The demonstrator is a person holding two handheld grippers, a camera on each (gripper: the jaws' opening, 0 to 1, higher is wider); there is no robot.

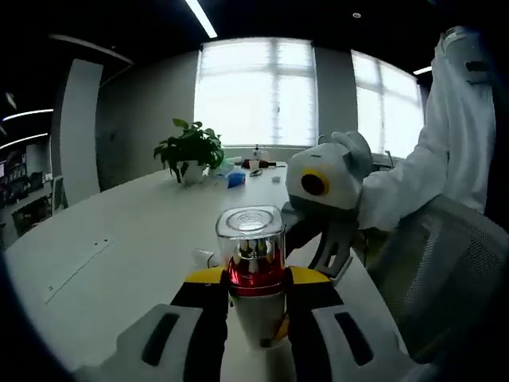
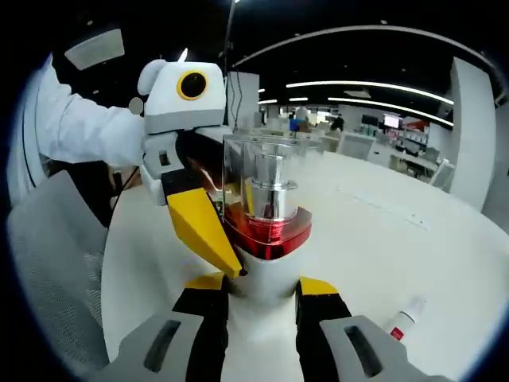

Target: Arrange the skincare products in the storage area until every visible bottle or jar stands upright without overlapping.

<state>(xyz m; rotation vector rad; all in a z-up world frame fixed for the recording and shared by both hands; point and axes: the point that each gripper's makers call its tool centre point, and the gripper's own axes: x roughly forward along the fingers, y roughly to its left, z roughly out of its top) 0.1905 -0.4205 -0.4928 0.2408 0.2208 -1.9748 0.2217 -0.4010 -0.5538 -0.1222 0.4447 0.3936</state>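
Both claws clamp one bottle above the bench.
Left claw (image 1: 256,306) and right claw (image 2: 262,298) grip the red-collared bottle (image 1: 251,263) upright over the white bench (image 1: 119,255).

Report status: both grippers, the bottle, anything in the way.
Left gripper and right gripper both shut on pump bottle, held upright above the white table. Small white bottle lying on the table. Nothing blocking.
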